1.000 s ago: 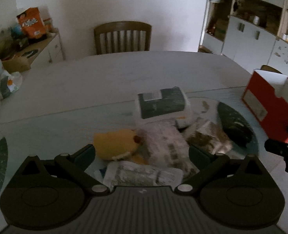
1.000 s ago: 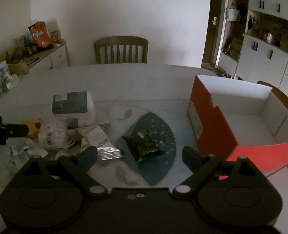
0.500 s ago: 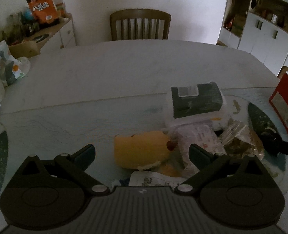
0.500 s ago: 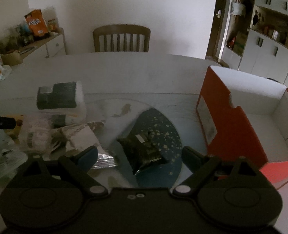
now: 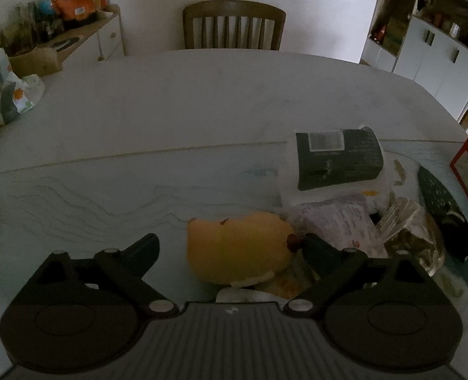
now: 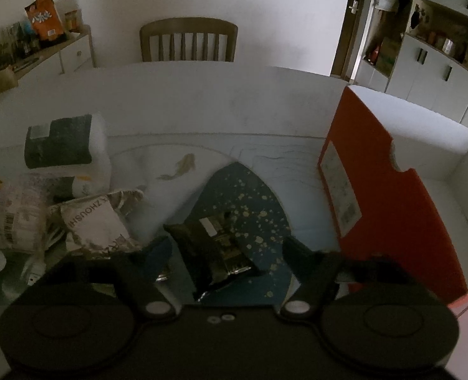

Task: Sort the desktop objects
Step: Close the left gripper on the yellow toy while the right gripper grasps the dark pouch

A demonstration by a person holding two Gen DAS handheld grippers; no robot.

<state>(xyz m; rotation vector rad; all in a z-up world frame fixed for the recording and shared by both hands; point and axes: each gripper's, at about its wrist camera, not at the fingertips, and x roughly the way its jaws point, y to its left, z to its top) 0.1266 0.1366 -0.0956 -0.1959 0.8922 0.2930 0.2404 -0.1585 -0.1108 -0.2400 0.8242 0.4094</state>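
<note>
On desk, left claw (image 5: 230,247) wide open around yellow toy (image 5: 238,248), holds nothing. Right claw (image 6: 227,250) wide open over dark packet (image 6: 214,255). Next: squeeze, lift to red box (image 6: 389,196).

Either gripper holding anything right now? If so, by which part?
Nothing held. The left gripper is open around the yellow plush toy; the right gripper is open around the dark snack packet. Neither has closed.
</note>
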